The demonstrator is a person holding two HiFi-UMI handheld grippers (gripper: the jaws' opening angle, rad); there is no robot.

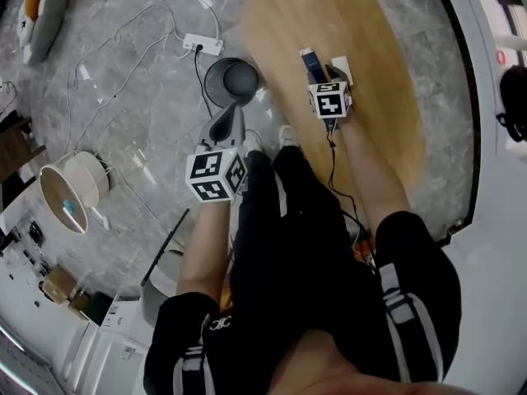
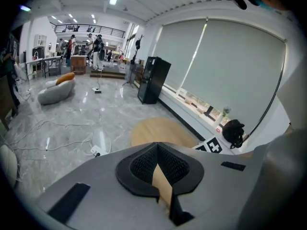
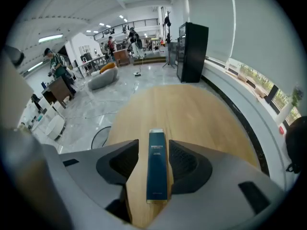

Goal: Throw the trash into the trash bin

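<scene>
A slim dark blue box [image 1: 311, 62] [image 3: 157, 166] lies on the oval wooden table [image 1: 387, 72]. My right gripper [image 1: 324, 74] [image 3: 154, 146] hangs over it, open, with the box lying lengthwise between its jaws; wood shows on either side of the box. A small white piece [image 1: 342, 67] sits just right of the jaws. The round dark trash bin [image 1: 233, 81] stands on the floor at the table's left edge. My left gripper [image 1: 226, 123] [image 2: 157, 152] points toward it from the near side, its jaws almost together. A thin tan sliver shows in the slit; I cannot tell what it is.
A white power strip [image 1: 202, 44] with loose cables lies on the marble floor behind the bin. A round pale drum-like object [image 1: 72, 189] stands at the left. A black bag [image 1: 515, 101] rests on the window ledge. My legs fill the near middle.
</scene>
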